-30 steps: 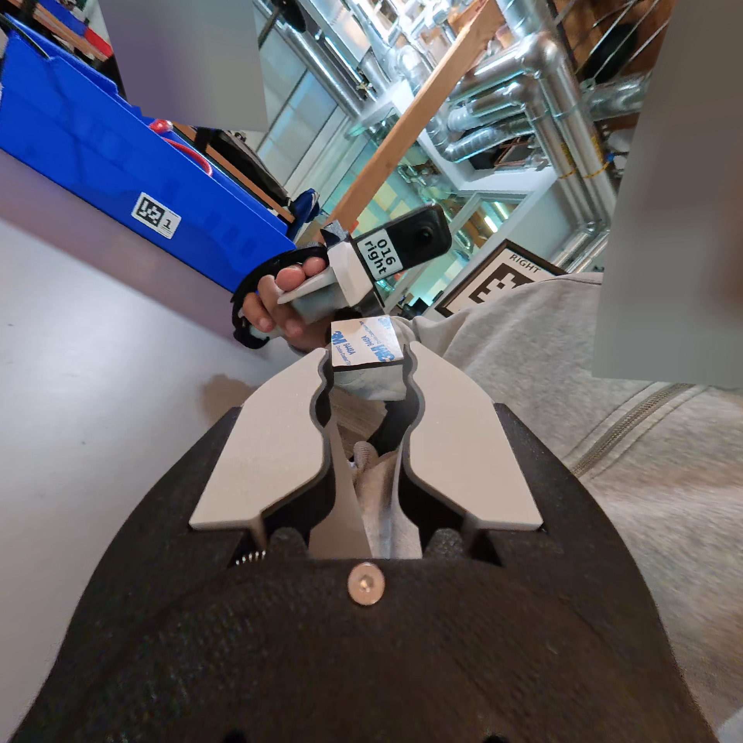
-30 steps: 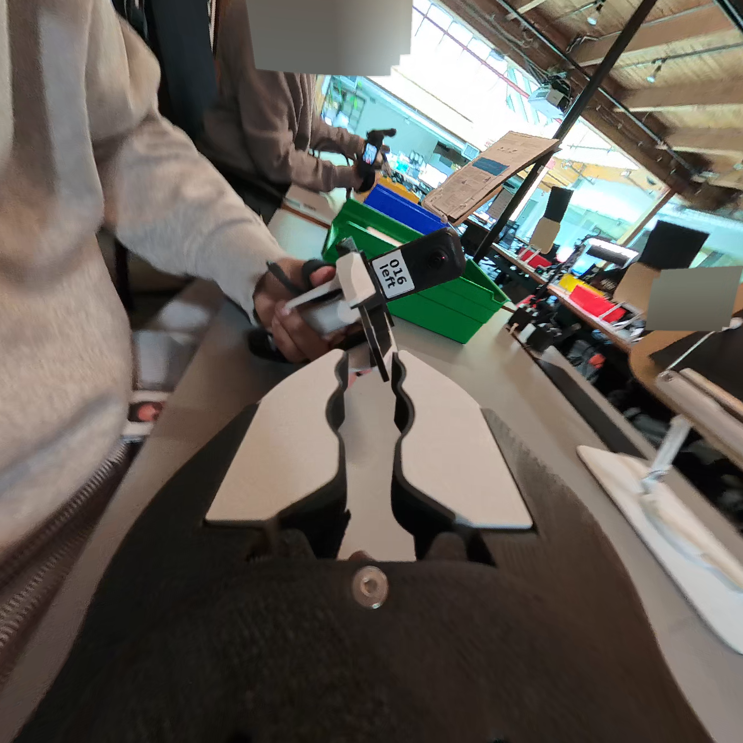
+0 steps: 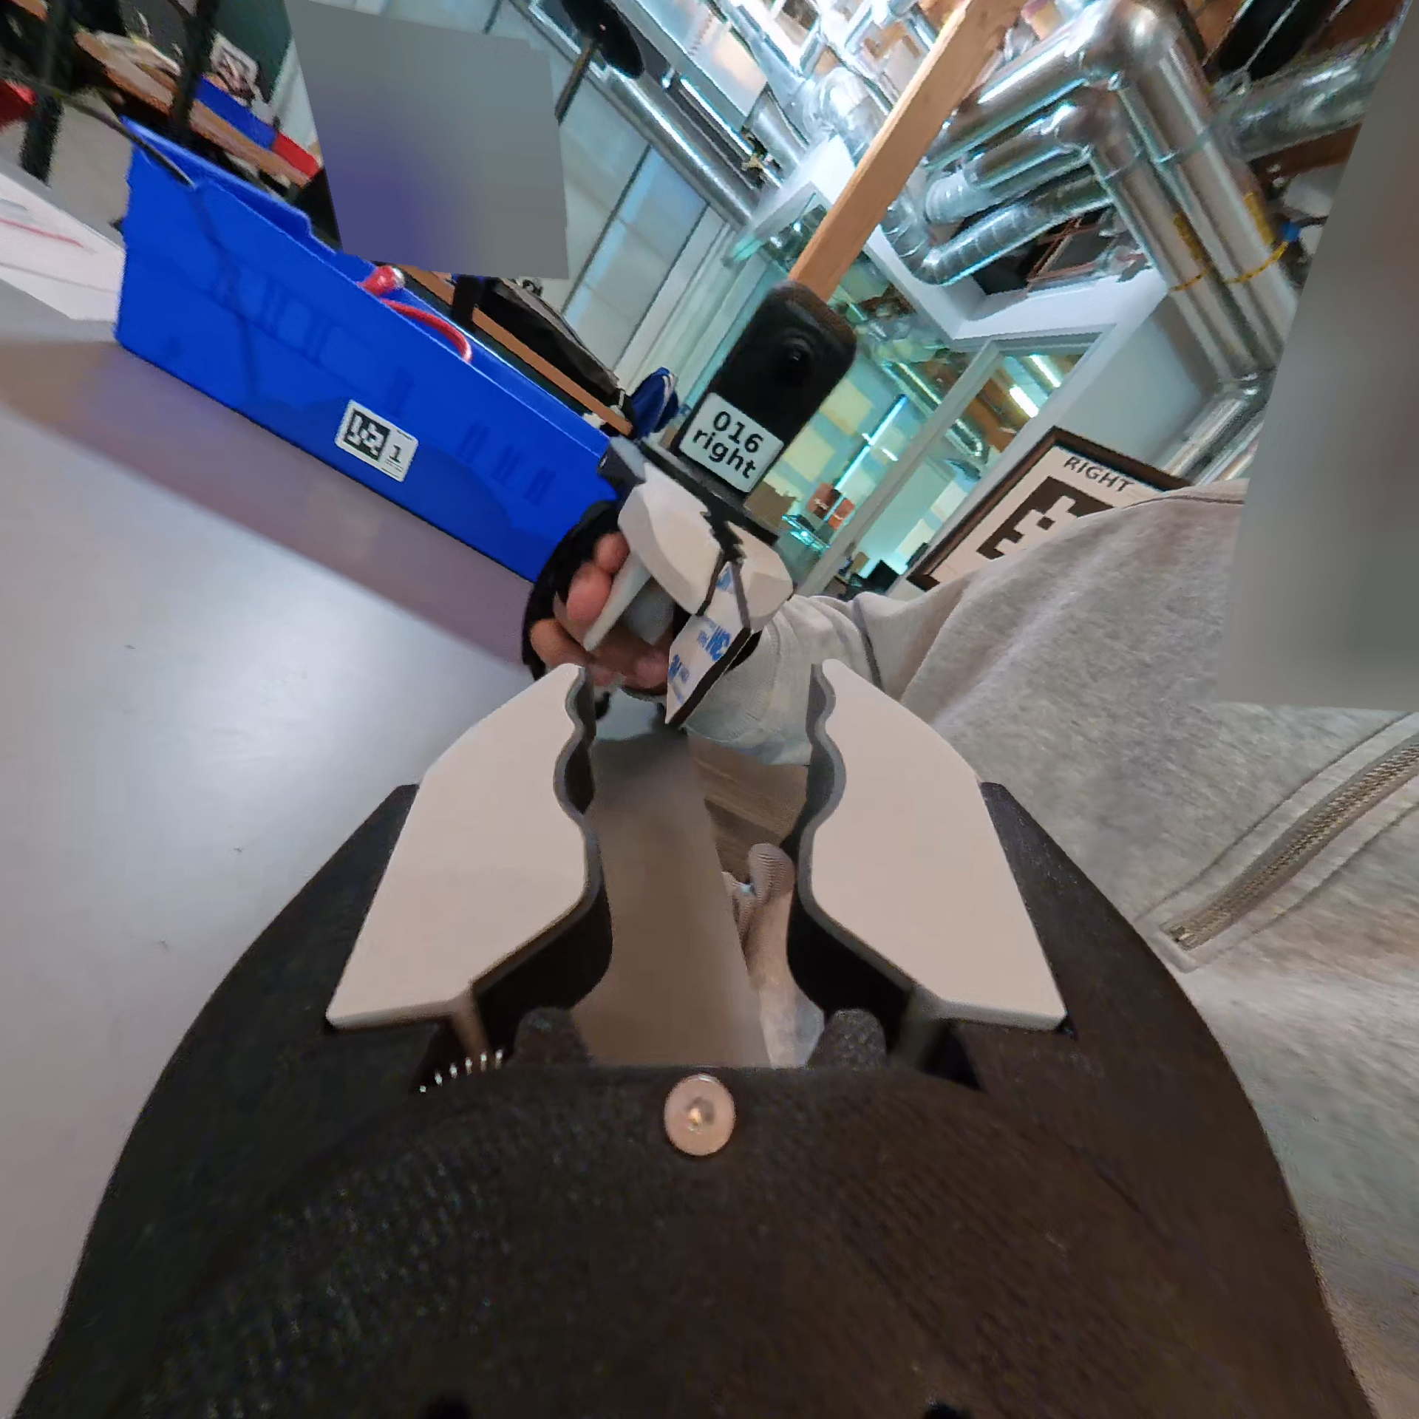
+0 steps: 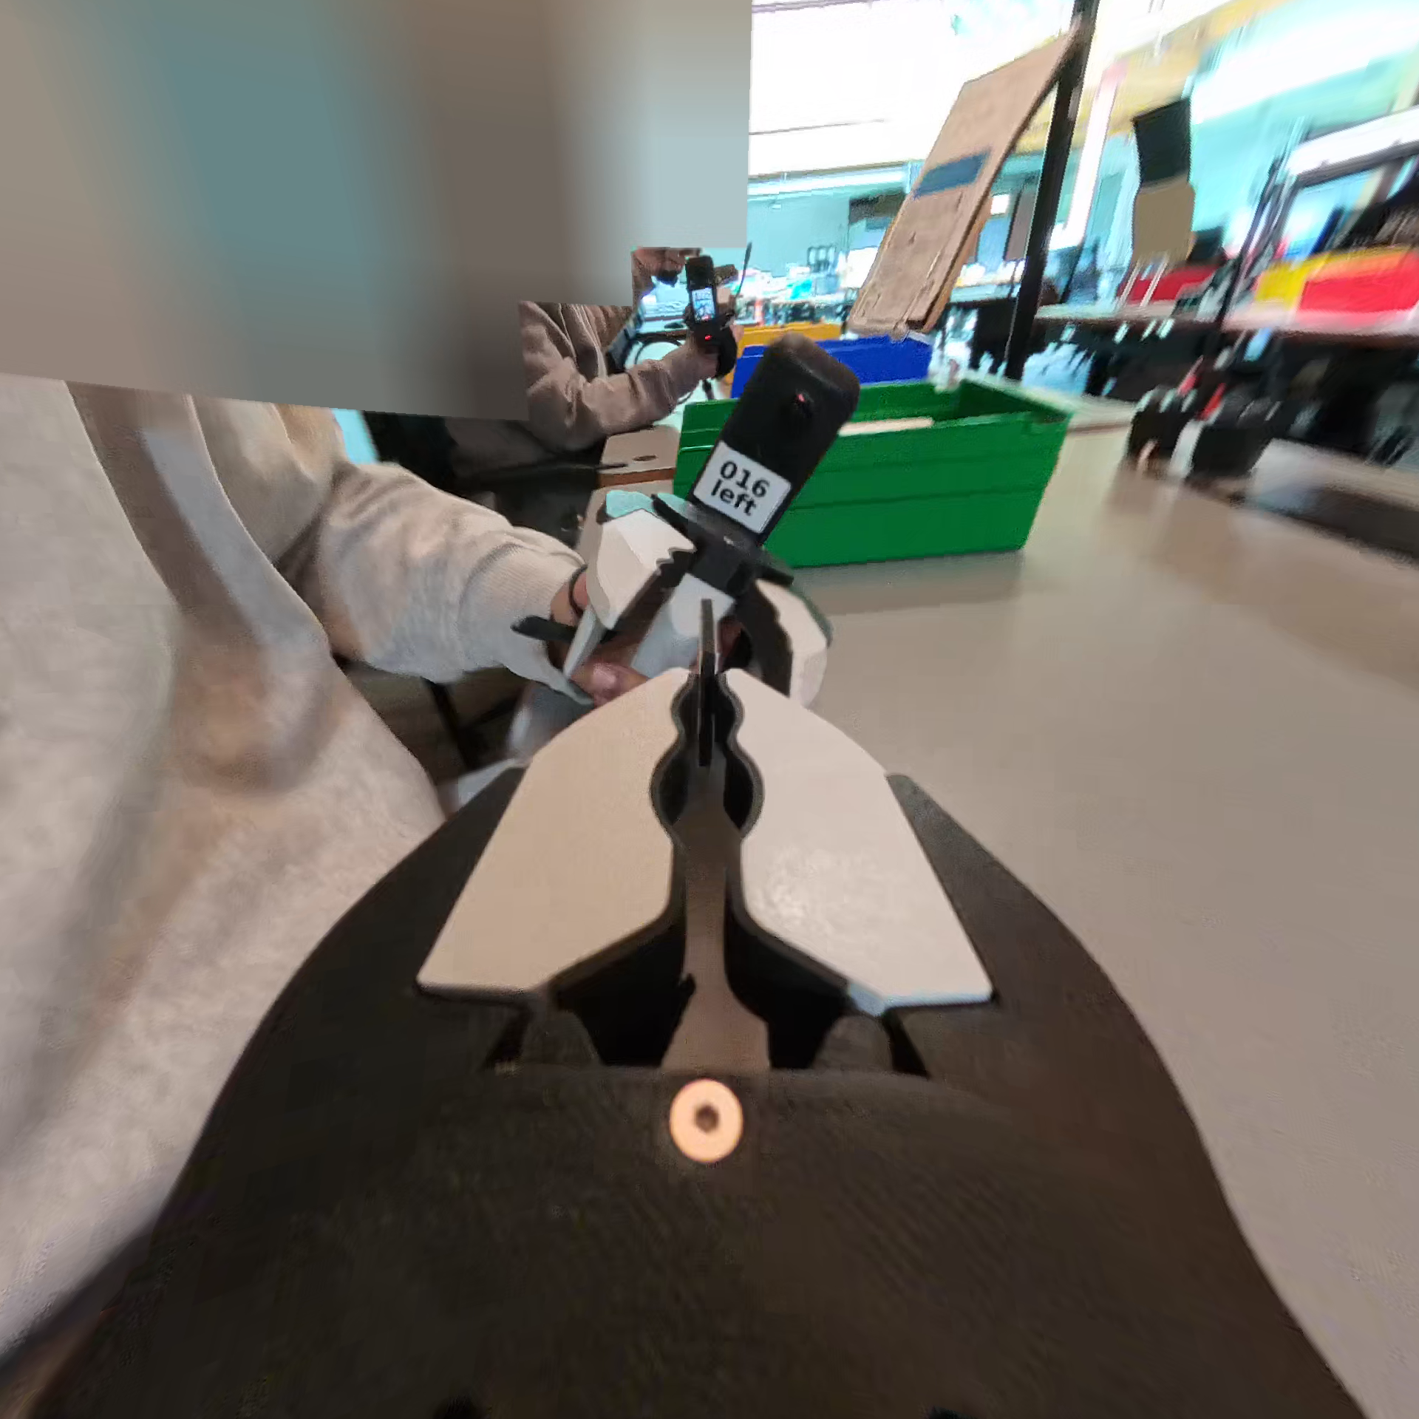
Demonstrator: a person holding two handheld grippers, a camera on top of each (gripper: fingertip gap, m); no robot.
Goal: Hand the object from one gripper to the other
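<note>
The object is a thin flat pad, white with blue print on one face and black on the other. In the left wrist view the pad hangs from the shut tips of my right gripper, just beyond my left gripper, which is open and empty. In the right wrist view my right gripper is shut on the pad, seen edge-on as a black strip. The open left gripper faces it closely from behind the pad.
A blue bin stands on the grey table at the left. A green bin stands farther back on the table. The person's grey sleeves and jacket flank both grippers. Another person sits behind.
The left gripper has opened and let go of the pad. The right gripper has shut on the pad and now holds it. The two grippers have drawn slightly apart.
</note>
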